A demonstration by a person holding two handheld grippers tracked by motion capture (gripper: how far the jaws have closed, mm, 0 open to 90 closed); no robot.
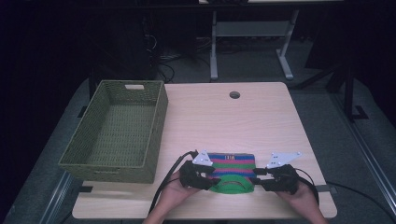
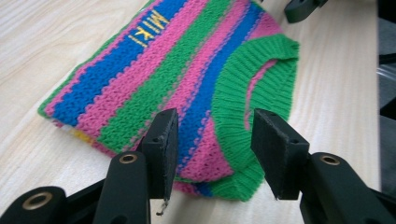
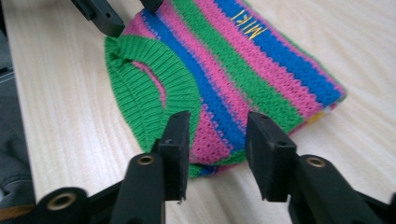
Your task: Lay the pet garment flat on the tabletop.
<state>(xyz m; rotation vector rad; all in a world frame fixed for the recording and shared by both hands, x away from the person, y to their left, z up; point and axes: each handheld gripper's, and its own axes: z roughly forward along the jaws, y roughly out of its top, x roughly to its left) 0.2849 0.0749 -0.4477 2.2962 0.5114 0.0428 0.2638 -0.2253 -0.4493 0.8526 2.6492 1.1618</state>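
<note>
A small knitted sweater (image 1: 232, 171) with pink, blue and green stripes lies folded flat near the table's front edge, its green collar toward the person. Yellow letters are stitched on a blue stripe (image 2: 150, 29). My left gripper (image 1: 210, 178) is at the sweater's left end, open, with the sweater's near corner (image 2: 205, 158) lying between the spread jaws. At the right end my right gripper (image 1: 258, 179) is also open, its jaws astride the other near corner (image 3: 212, 144). Each gripper view catches the other gripper's tip across the sweater (image 2: 302, 7) (image 3: 103, 16).
A green woven basket (image 1: 108, 166) with nothing in it stands on the table's left side. The wooden table (image 1: 224, 121) has a round cable hole (image 1: 234, 94) at the back. A desk frame (image 1: 252, 32) stands beyond on the dark floor.
</note>
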